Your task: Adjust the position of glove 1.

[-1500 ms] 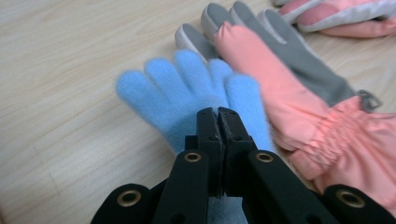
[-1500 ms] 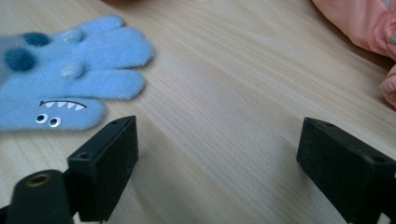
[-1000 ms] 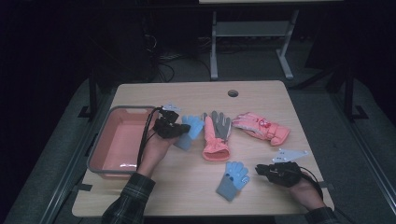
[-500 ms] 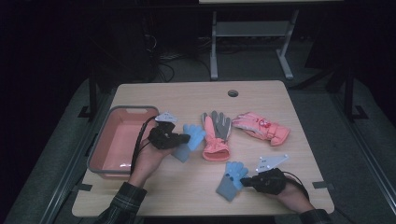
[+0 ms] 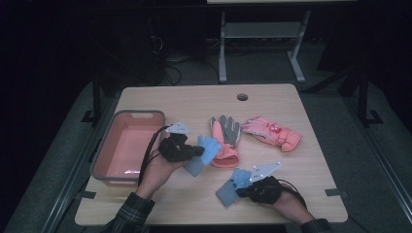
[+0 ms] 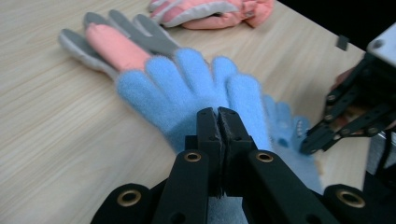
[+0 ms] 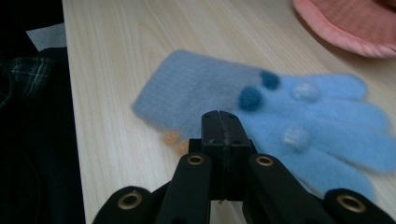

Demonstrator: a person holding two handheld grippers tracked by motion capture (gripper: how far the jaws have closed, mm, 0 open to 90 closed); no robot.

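Observation:
My left gripper [image 5: 198, 151] is shut on a plain light-blue knit glove [image 5: 204, 154], its jaws pinched on the palm [image 6: 187, 88], just right of the bin. My right gripper [image 5: 241, 191] sits near the front edge. It is shut on the edge of a second light-blue glove [image 5: 231, 187] that has small pompoms [image 7: 261, 112] and lies flat on the wood. In the left gripper view the right gripper [image 6: 327, 135] comes in from the right onto that second glove [image 6: 285, 135].
A pink bin [image 5: 112, 145] stands at the table's left. A pink-and-grey glove [image 5: 226, 141] and a pink padded glove [image 5: 272, 133] lie mid-table, past the blue ones. A cable hole [image 5: 242, 96] is near the far edge. Bare wood lies at the far side and front left.
My left gripper has drawn the plain blue glove nearer to the person. My right gripper has slid left along the front edge onto the pompom glove, which has shifted slightly left.

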